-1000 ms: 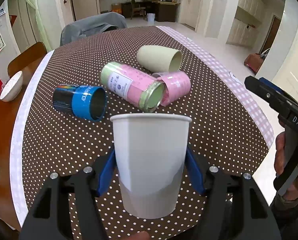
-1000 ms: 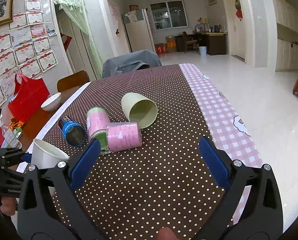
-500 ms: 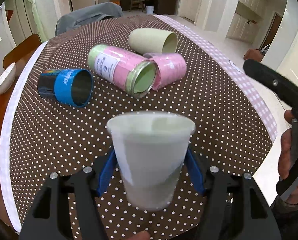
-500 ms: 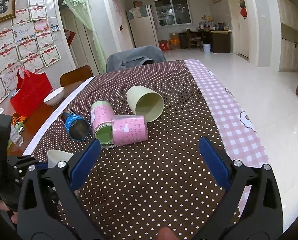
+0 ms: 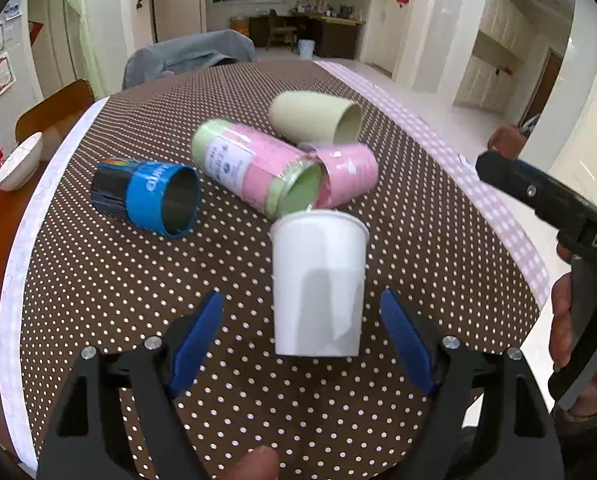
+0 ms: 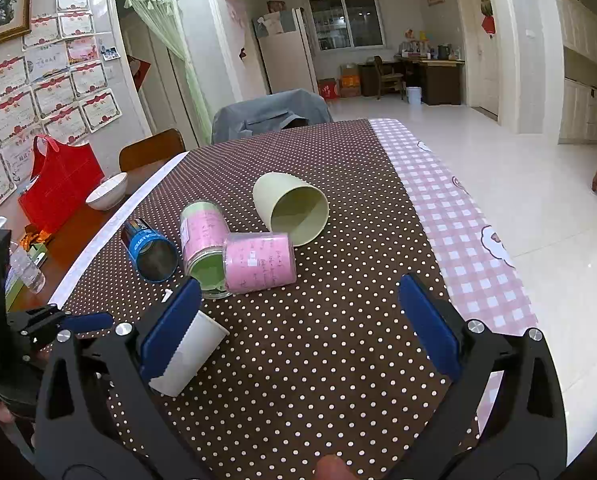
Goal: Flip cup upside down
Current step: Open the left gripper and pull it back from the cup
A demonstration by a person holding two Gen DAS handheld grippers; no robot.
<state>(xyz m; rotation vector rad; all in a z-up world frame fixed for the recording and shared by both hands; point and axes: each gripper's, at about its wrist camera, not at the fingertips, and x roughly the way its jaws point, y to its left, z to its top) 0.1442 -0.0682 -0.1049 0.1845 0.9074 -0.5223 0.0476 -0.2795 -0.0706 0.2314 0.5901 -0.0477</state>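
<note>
A white paper cup (image 5: 318, 284) stands on the brown dotted tablecloth (image 5: 98, 280), wider end up, between the spread blue pads of my left gripper (image 5: 302, 320), which is open and not touching it. In the right wrist view the same cup (image 6: 190, 354) sits at lower left, partly hidden behind my right gripper's left finger. My right gripper (image 6: 298, 320) is open and empty over the cloth, to the right of the cup. Its black body (image 5: 570, 216) shows at the right edge of the left wrist view.
Beyond the cup lie a blue can (image 5: 150, 196), a pink-and-green cup (image 5: 254, 168), a pink cup (image 5: 346, 172) and a pale green cup (image 5: 314, 118), all on their sides. A white bowl (image 6: 106, 190), a red bag (image 6: 58, 188) and a water bottle (image 6: 26, 268) stand at the left.
My left gripper lowered the white cup onto the cloth and opened, letting it go. The right gripper stayed open, nearly still.
</note>
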